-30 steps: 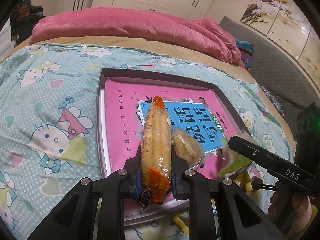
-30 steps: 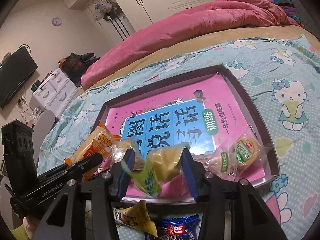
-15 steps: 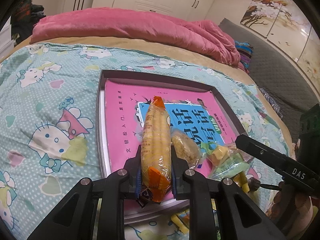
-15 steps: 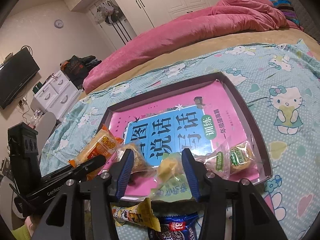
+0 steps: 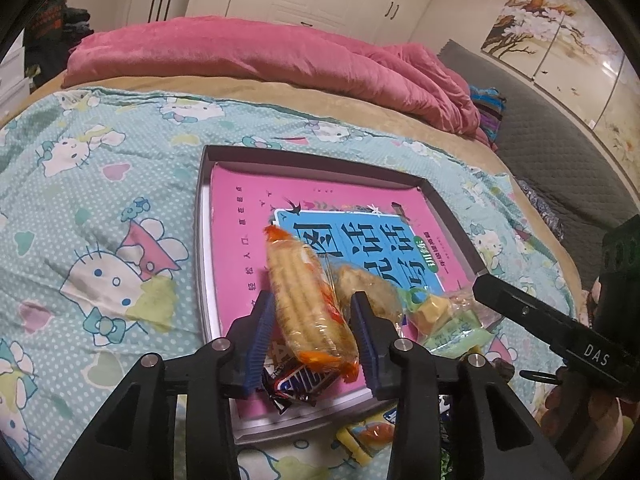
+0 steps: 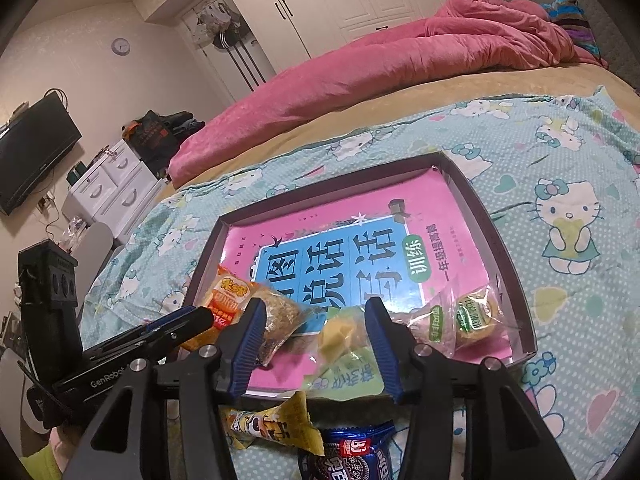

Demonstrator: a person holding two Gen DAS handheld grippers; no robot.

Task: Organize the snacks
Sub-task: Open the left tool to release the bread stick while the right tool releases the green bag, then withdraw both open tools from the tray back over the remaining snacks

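Between the blue pads of the left claw [image 5: 313, 336], seen from the left wrist, an orange-ended cracker pack [image 5: 308, 304] lies tilted on the pink book [image 5: 248, 240] that lines the tray [image 5: 202, 216]; the jaws have just been opening, a gap shows on each side of the wrapper, and the pack looks freshly set down rather than held. Just right of the claw sits a clear-wrapped cake [image 5: 368, 288], and farther right a green-and-yellow pack [image 5: 444, 320] under the tip of the right claw [image 5: 532, 312]. Below the left claw, at the tray's near edge, a dark chocolate bar [image 5: 304, 384] pokes out from under the crackers. Past the tray's near rim, loose snacks [image 5: 364, 436] wait on the cartoon-cat sheet [image 5: 100, 200]. From the right wrist, the right claw [image 6: 316, 344] stands partly open over that same green-and-yellow pack [image 6: 340, 344], which rests on the book between the pads with neither pad pressing it, apparently let go where it belongs. Left of this claw lie the cake [image 6: 276, 316] and the cracker pack [image 6: 228, 296], the left claw [image 6: 176, 328] reaching in beside them; right of it, two green-labelled pastries [image 6: 460, 320] sit against the tray [image 6: 516, 280] wall. Nearer than the claw, outside the tray, a yellow cone pack [image 6: 276, 424] and a blue cookie pack [image 6: 352, 456] are not yet sorted, so the job looks part done.
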